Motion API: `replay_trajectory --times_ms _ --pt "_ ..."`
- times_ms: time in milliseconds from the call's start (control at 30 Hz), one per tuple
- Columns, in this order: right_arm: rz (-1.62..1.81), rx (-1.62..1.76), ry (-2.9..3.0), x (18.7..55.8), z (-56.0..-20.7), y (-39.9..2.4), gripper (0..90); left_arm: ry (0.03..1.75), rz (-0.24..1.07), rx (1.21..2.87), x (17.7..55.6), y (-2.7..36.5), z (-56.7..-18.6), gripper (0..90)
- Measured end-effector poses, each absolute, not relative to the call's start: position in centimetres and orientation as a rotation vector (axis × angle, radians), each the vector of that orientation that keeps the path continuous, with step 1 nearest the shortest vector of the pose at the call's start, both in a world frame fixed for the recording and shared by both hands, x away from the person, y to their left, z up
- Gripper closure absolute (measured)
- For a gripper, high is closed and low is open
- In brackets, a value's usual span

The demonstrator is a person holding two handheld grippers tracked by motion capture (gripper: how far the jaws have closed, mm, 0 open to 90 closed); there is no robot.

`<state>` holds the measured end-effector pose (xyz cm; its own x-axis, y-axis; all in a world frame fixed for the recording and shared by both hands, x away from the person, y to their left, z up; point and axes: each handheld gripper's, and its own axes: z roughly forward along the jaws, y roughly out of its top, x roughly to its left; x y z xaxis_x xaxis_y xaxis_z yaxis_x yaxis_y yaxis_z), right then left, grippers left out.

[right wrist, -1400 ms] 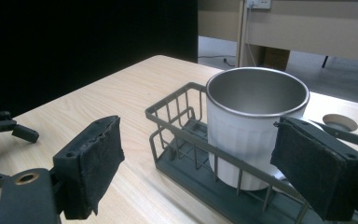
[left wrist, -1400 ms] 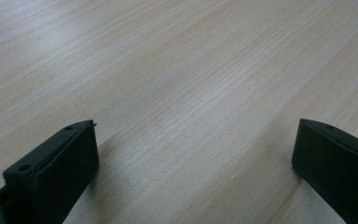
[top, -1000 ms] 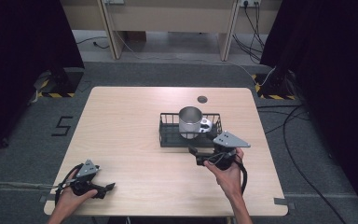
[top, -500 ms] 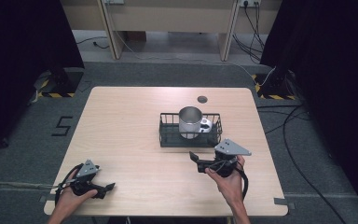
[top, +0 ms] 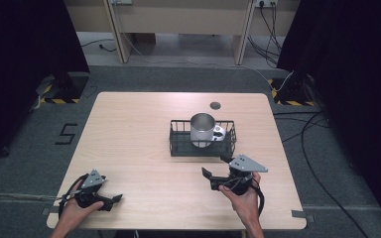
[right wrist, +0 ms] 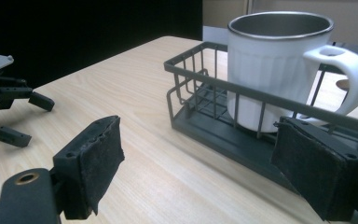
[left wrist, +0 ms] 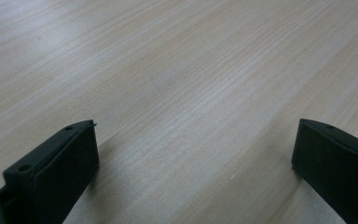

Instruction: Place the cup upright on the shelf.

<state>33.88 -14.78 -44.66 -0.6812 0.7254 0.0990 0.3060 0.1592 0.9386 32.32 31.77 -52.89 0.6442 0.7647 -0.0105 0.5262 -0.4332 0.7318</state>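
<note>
Jaws of both the right gripper (top: 217, 168) and left gripper (top: 110, 202) stood spread, empty; a careless reach risked snagging the basket (top: 178, 148) and tipping the mug (top: 202, 129).

Colours on the table

The mug (right wrist: 279, 70) is white outside with a silver metal rim; the wire basket (right wrist: 214, 109) is dark grey; the table (top: 129, 134) is pale wood with fine grain lines; both grippers have black jaws.

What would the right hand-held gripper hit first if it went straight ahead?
Probably the near wall of the basket: the open right hand-held gripper points at it, with the mug standing inside just behind. Depth is uncertain.
</note>
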Motion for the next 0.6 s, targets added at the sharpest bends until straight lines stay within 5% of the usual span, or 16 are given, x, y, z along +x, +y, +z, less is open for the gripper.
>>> replay_trajectory --times_ms 600 --pt "1.492 0.989 2.11 32.0 -46.4 -14.9 15.7 1.001 0.422 2.136 32.3 31.8 -52.9 0.0"
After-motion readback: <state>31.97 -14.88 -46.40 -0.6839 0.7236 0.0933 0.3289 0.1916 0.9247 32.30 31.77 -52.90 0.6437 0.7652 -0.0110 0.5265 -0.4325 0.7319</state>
